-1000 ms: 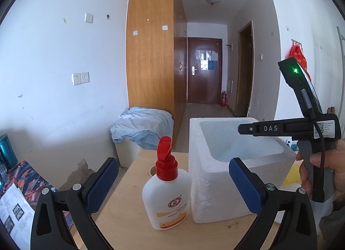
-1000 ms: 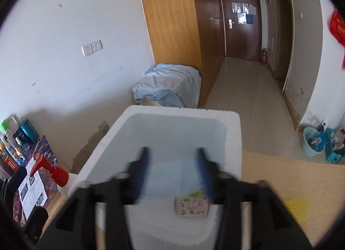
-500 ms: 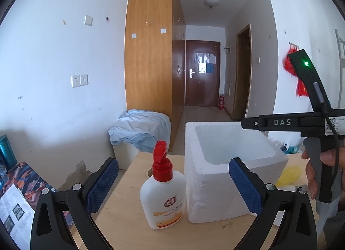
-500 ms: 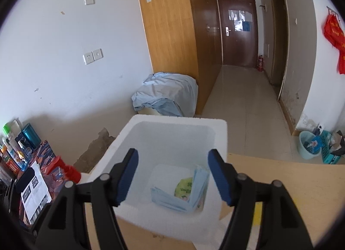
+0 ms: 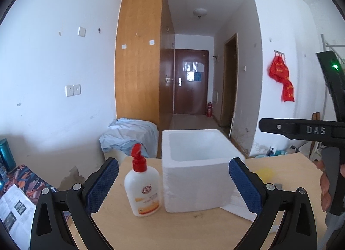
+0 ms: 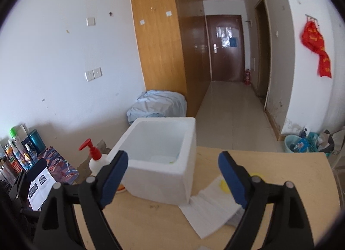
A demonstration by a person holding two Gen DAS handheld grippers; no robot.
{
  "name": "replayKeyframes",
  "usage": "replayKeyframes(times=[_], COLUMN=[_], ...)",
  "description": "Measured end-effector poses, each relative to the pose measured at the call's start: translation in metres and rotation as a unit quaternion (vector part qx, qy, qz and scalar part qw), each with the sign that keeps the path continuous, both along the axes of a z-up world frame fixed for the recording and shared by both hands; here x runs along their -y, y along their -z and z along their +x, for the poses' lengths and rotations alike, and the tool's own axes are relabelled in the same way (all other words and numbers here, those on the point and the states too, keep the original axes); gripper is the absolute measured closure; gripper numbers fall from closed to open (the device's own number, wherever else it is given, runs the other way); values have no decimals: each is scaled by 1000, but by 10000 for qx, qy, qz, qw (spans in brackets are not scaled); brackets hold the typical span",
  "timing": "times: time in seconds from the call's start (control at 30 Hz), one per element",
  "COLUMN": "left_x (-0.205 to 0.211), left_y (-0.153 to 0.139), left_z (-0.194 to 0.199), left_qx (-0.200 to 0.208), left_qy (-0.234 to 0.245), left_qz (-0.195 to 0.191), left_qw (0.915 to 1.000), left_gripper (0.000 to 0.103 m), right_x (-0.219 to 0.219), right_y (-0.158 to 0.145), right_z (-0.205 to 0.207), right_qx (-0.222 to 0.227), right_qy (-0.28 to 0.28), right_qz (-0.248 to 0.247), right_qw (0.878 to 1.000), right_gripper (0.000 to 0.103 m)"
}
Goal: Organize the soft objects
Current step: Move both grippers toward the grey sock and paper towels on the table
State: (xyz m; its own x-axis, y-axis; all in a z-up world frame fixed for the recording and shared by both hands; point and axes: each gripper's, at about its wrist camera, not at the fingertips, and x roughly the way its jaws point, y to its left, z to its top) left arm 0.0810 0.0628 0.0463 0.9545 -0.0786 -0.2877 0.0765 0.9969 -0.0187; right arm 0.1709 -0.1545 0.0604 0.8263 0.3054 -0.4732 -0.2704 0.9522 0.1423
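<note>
A white foam box (image 5: 198, 170) stands open-topped on the wooden table (image 6: 280, 174). Deep inside the foam box (image 6: 163, 176) only a pale packet (image 6: 160, 159) with a green fleck shows. My right gripper (image 6: 172, 168) hovers above and behind the box; its jaws are opening wide, with nothing held between them. A flat white folded cloth (image 6: 211, 207) lies by the box's right corner, next to a yellow soft piece (image 6: 223, 185). My left gripper (image 5: 171, 176) stands open in front of the box, holding nothing. The right gripper's black frame (image 5: 301, 130) and a hand show at the right.
A white lotion bottle with a red pump (image 5: 142, 185) stands just left of the box. Bottles and printed sheets (image 6: 19, 153) crowd the low left side. A pale blue cloth heap (image 5: 129, 135) lies on the floor beyond the table.
The right gripper let go of the packet inside the box, spread its jaws, and drew back and up out of the box. The left gripper also pulled back from the box.
</note>
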Motion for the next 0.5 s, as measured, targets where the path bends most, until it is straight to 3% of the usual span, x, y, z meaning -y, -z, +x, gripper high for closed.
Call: replayKeyframes(times=[0.5], left_x=[37], left_y=[-8], left_z=[-62], left_qx=[-3], left_qy=[389], left_qz=[-10], left_qw=[9992], left_gripper=[1], right_x=[38], right_y=[7], right_z=[-96], right_qx=[463], right_qy=[486], right_qz=[-29], right_qw=[9977], right_gripper=[6])
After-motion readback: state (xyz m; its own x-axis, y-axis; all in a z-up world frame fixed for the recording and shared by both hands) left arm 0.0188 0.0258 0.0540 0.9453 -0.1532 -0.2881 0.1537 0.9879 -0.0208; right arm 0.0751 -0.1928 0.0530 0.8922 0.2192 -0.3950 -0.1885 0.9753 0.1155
